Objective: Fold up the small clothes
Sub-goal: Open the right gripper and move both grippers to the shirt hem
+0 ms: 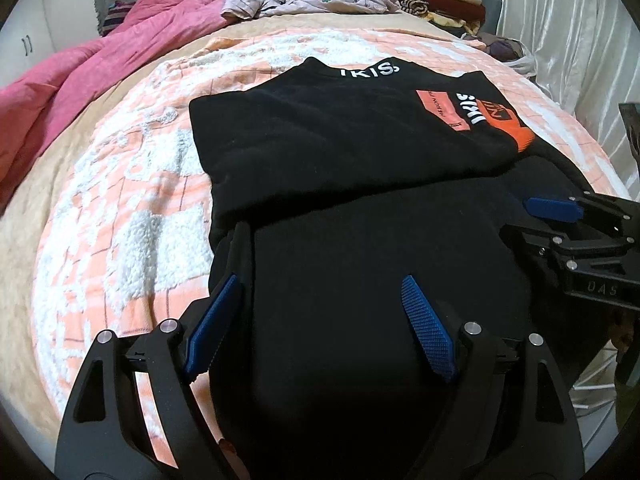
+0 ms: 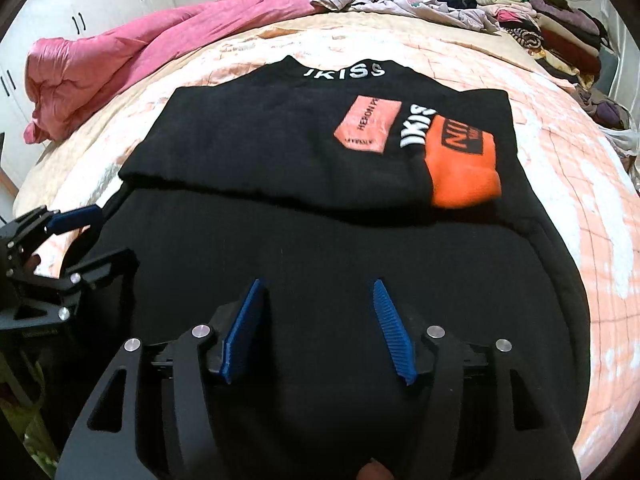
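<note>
Both tools, left tool [image 1: 320,320] and right tool [image 2: 316,324], hover spread and released over one black sweatshirt [image 2: 280,152] lying part-folded on the bed [image 1: 120,200], bearing two orange patches.

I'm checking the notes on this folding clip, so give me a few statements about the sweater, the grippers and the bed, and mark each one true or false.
1. The black sweater lies on the bed with its sleeves folded across it. True.
2. The left gripper is clamped shut on the hem. False: its jaws stand apart over the black cloth.
3. The right gripper is open. True.
4. The orange cuff lies on the sweater's left side as the right wrist camera shows it. False: it lies toward the right.
5. A pink quilt is bunched at the far left of the bed. True.
6. The stack of folded clothes sits on the floor. False: it is at the far right corner of the bed.
</note>
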A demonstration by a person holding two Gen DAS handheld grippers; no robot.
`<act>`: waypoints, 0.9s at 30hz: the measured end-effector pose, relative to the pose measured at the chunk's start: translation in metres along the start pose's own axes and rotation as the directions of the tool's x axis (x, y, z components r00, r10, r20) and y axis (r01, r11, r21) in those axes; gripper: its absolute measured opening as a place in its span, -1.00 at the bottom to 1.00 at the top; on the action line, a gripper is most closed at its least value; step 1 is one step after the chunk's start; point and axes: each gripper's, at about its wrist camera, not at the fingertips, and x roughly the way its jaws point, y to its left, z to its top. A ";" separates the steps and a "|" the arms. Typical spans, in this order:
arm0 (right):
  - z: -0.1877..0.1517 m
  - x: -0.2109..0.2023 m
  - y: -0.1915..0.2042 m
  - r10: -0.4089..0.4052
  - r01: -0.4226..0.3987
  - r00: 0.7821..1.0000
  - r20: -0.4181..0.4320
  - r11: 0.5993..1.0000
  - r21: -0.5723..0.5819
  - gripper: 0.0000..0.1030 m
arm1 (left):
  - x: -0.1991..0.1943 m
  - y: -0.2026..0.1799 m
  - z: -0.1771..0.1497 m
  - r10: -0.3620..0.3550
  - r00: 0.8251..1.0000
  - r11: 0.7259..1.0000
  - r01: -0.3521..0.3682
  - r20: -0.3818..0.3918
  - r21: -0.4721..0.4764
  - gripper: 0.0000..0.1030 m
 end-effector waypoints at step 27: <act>-0.058 -0.055 -0.017 -0.065 0.064 0.997 0.028 0.997 0.031 0.55 | -0.054 0.003 -0.029 -0.001 0.999 0.998 0.004 0.052 -0.056 0.71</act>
